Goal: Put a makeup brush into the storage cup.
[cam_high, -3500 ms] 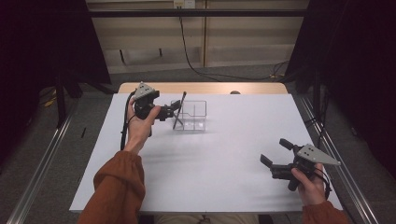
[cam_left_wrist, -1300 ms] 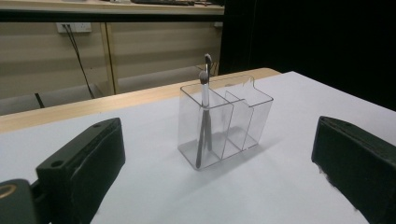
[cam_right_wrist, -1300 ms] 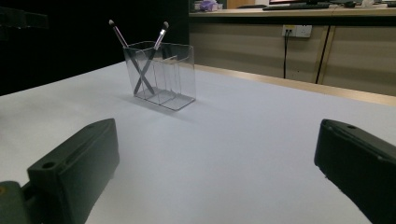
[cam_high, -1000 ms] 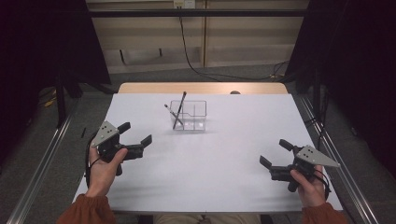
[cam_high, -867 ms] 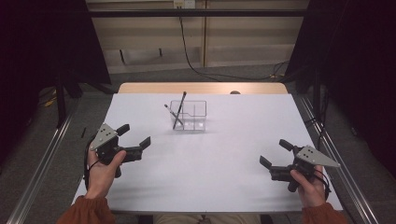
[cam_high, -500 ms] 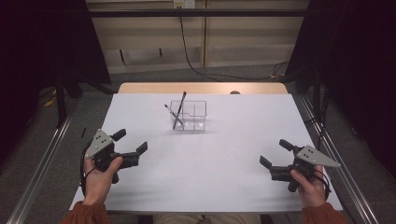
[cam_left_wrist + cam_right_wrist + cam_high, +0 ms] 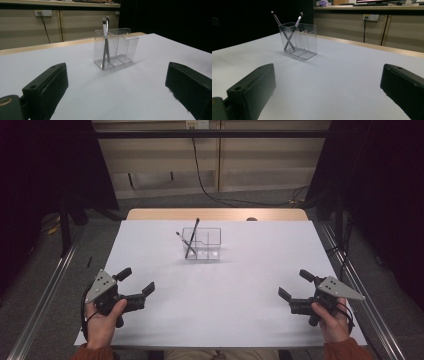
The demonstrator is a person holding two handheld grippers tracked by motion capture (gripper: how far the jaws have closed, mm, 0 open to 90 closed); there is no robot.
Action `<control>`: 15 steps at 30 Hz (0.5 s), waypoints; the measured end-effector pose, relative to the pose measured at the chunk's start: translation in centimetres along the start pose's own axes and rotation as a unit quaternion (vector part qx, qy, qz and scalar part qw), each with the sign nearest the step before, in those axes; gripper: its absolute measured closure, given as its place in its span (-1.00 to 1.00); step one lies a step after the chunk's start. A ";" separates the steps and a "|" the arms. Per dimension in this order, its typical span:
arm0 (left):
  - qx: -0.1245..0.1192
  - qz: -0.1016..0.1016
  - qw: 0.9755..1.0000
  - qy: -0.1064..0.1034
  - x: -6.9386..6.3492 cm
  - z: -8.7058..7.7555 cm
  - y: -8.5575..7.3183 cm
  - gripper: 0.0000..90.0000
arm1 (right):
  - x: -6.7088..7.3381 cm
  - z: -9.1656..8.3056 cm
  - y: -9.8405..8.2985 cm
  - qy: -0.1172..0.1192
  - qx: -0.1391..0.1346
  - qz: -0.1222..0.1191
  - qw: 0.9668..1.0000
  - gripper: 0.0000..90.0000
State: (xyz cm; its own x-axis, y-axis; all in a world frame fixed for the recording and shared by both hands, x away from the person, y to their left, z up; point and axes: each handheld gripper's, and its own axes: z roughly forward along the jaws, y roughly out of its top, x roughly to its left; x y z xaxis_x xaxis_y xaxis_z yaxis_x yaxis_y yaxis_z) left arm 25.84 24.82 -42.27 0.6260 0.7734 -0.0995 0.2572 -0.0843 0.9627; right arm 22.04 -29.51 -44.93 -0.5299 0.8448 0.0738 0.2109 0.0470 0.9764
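1. High view: we see the clear plastic organiser (image 7: 202,244) standing on the white-covered bench (image 7: 240,320), toward its far middle, with two slim brushes (image 7: 189,241) leaning crossed in its left-hand compartment. The left gripper (image 7: 136,281) sits at the near-left corner and the right gripper (image 7: 295,285) at the near-right; both are well apart from the organiser, their fingers spread and holding nothing. The organiser lies ahead and to the right of the left gripper, ahead and to the left of the right one. We judge the left hand slightly nearer to the brush compartment.

2. Left gripper view: we look between our two black, blocky fingers (image 7: 50,85), released wide, straight at the organiser (image 7: 117,50). It is a thin-walled transparent box split by dividers, glossy and hard. The brushes (image 7: 106,42) stand nearly upright in the end compartment nearest this side, their rounded tips together above the rim. Their long axis runs up and down, so a grasp would likely have to come from above or close across the handles.

3. Right gripper view: we see the fingers (image 7: 254,87) released here too, nothing between them. The organiser (image 7: 303,42) stands far off to the left, its brushes (image 7: 287,37) crossing in an X in the farthest compartment.
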 end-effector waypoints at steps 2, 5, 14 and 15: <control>0.000 0.003 1.000 -0.005 -0.2 -0.2 -0.1 -0.90 | 0.0 0.0 0.0 0.000 -0.001 0.001 1.000 -1.00; 0.000 0.004 1.000 -0.005 -0.3 -0.5 -0.2 -0.90 | 0.0 0.0 0.0 0.000 0.000 0.001 1.000 -1.00; 0.001 -0.011 1.000 0.009 0.0 -1.2 -0.8 -0.90 | 0.1 -0.2 0.0 -0.002 0.001 -0.002 1.000 -1.00; -0.002 -0.015 1.000 0.010 0.0 -1.3 -0.9 -0.90 | 0.1 -0.2 0.0 -0.002 0.001 -0.002 1.000 -1.00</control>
State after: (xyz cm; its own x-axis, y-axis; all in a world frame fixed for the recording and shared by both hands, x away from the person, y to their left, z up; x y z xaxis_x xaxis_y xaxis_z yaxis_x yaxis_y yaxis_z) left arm 24.65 25.75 -42.86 0.6039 0.7874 -0.1234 0.2733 -0.0592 0.9601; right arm 21.83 -29.56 -44.90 -0.5280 0.8464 0.0697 0.2100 0.0506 0.9764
